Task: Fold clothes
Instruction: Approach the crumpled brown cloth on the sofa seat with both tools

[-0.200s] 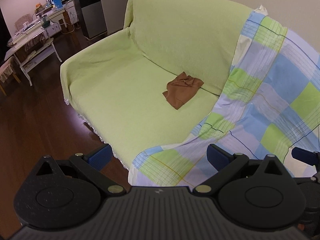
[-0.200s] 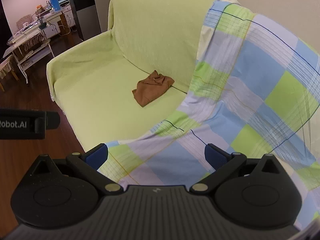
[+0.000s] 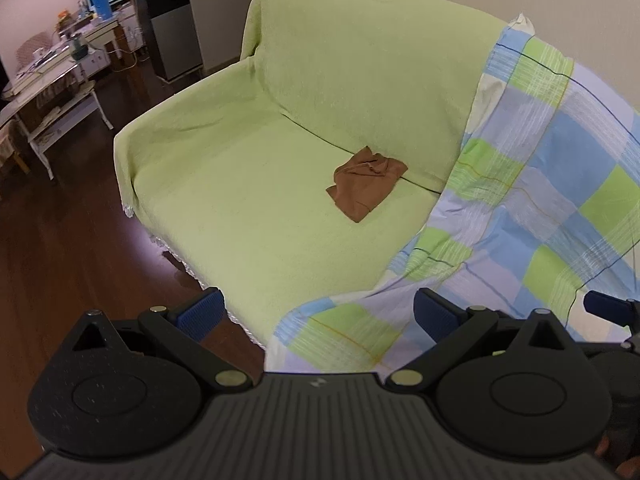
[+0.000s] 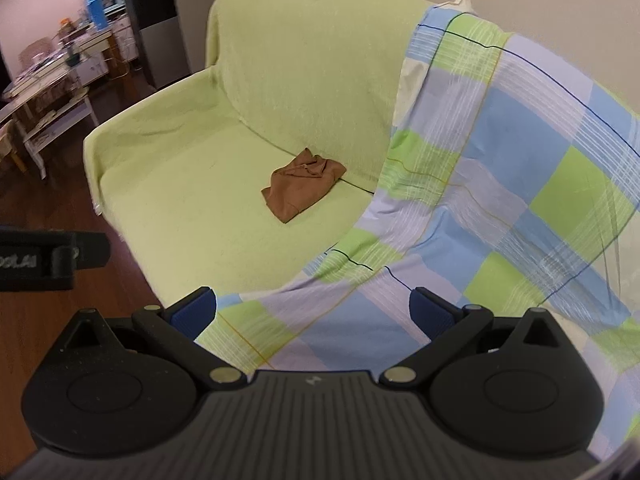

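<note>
A crumpled brown garment (image 3: 366, 182) lies on the green-covered sofa (image 3: 240, 200) near the backrest; it also shows in the right wrist view (image 4: 302, 186). My left gripper (image 3: 316, 316) is open and empty, held above the sofa's front edge, well short of the garment. My right gripper (image 4: 312, 310) is open and empty, above the checked sheet (image 4: 500, 200). A fingertip of the right gripper (image 3: 608, 308) shows at the right edge of the left view; the left gripper's body (image 4: 44, 258) shows at the left edge of the right view.
A blue, green and lilac checked sheet (image 3: 540, 200) drapes the sofa's right side. Dark wooden floor (image 3: 60, 260) lies left of the sofa. A white table (image 3: 52, 80), a dark fridge (image 3: 168, 20) and a counter with appliances stand at the far left.
Both grippers have shifted slightly; the sofa and garment sit a little lower and closer in both views. Both grippers stay open.
</note>
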A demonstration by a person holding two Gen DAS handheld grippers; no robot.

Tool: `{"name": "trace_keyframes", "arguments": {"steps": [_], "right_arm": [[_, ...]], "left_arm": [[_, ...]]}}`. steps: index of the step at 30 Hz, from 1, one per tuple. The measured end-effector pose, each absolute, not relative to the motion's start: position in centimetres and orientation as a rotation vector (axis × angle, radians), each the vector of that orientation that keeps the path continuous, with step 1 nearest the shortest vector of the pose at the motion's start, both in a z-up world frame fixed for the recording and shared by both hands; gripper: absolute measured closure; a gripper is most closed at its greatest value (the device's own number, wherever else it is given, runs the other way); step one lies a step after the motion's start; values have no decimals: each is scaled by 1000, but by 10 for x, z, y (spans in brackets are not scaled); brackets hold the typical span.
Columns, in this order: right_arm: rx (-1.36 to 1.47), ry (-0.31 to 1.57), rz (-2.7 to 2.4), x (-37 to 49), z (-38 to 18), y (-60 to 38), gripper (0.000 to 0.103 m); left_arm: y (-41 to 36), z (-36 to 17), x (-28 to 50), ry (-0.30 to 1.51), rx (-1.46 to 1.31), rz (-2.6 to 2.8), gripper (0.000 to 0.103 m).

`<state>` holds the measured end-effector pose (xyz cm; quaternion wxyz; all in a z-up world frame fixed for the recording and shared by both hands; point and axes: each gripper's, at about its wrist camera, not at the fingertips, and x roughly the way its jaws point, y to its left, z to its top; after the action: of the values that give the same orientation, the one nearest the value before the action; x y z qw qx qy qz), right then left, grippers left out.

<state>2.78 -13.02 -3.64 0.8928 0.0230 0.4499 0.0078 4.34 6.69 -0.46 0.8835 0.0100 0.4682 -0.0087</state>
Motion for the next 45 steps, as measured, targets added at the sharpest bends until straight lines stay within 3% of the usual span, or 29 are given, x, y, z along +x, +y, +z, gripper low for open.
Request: {"name": "trace_keyframes", "arguments": {"steps": [10, 24, 45], "right_arm": [[43, 855, -25, 29, -27, -59, 1], [87, 905, -130, 31, -23, -2, 1], [86, 954, -90, 102, -47, -12, 1]], "left_arm": [[131, 2, 49, 945, 74, -98, 2], [180, -6, 54, 959, 68, -157, 2], [152, -29, 120, 1027, 56, -104, 2]]}}
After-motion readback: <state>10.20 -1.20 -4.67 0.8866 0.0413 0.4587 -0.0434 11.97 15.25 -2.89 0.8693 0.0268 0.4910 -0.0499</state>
